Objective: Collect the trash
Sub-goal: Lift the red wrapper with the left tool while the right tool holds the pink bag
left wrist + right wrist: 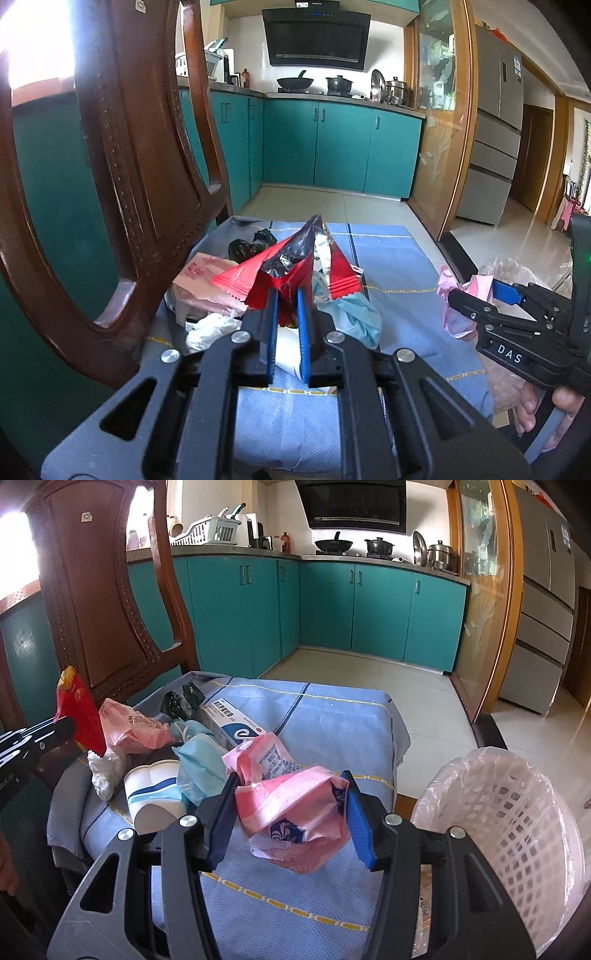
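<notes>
The red snack wrapper, torn open with its silver lining showing, stood pinched between the nearly closed blue pads of the left gripper, lifted above the trash pile at the near left of the blue cloth. The right gripper was clamped on a crumpled pink plastic bag, its jaws about half apart around the bulk, held over the near right part of the cloth.

To the right stood a white lattice waste basket lined with a clear bag; nothing could be made out inside it. On the cloth lay a paper cup on its side, a light blue face mask, a crumpled white tissue, another pink bag, a black wad and a grey and blue box whose print was too small to read. The pink bags carried printed characters, not legible.

In the left view the right gripper's body read "DAS", with fingers of a hand wrapped under its handle. Both grippers pointed downward toward the far side. A dark wooden chair stood at the left.
</notes>
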